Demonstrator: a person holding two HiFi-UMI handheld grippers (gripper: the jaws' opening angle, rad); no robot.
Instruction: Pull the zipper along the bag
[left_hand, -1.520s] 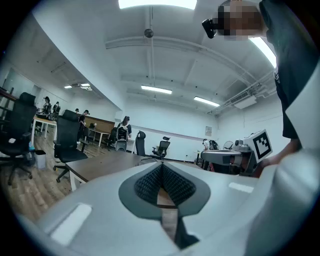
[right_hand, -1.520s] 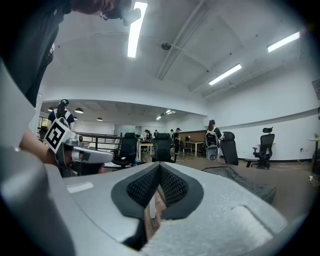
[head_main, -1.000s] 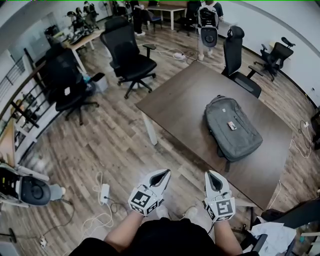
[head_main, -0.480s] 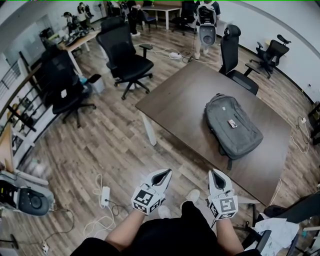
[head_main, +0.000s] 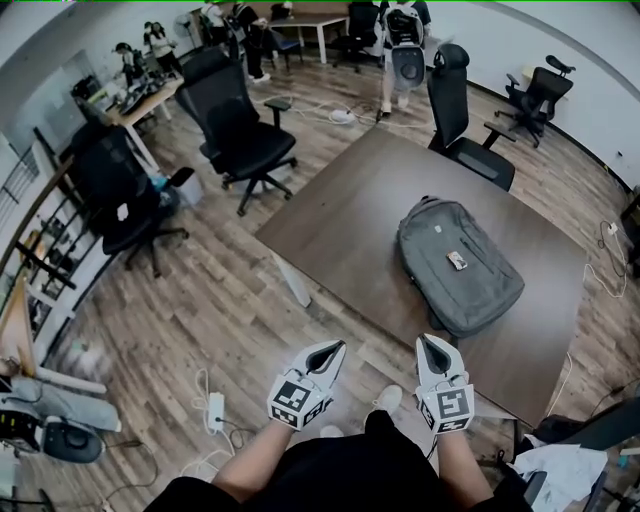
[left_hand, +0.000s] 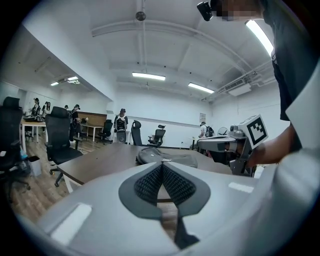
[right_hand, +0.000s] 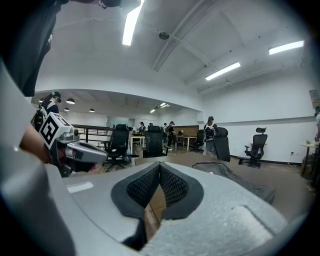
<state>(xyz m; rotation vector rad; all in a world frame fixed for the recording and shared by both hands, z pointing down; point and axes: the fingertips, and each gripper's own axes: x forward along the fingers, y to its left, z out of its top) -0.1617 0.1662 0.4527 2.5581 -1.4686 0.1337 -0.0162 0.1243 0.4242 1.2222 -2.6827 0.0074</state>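
Bag (head_main: 460, 265) beyond closed, empty tools (head_main: 329, 351) (head_main: 431, 348)

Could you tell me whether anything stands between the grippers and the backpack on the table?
Nothing visible does: only bare tabletop separates the left gripper and right gripper, both shut and empty, from the grey backpack.

Person steps toward the table (head_main: 340, 215), and the head view shifts with them. Left gripper (head_main: 335, 348) and right gripper (head_main: 427, 342) now sit closer to the table's near edge than a second ago. The bag (head_main: 455, 265) on the table shows larger, its near end closer to the right gripper. One white shoe (head_main: 390, 400) is now planted forward, just short of the table's near edge. The power strip (head_main: 215, 410) on the floor, away from the table, drops lower in view.
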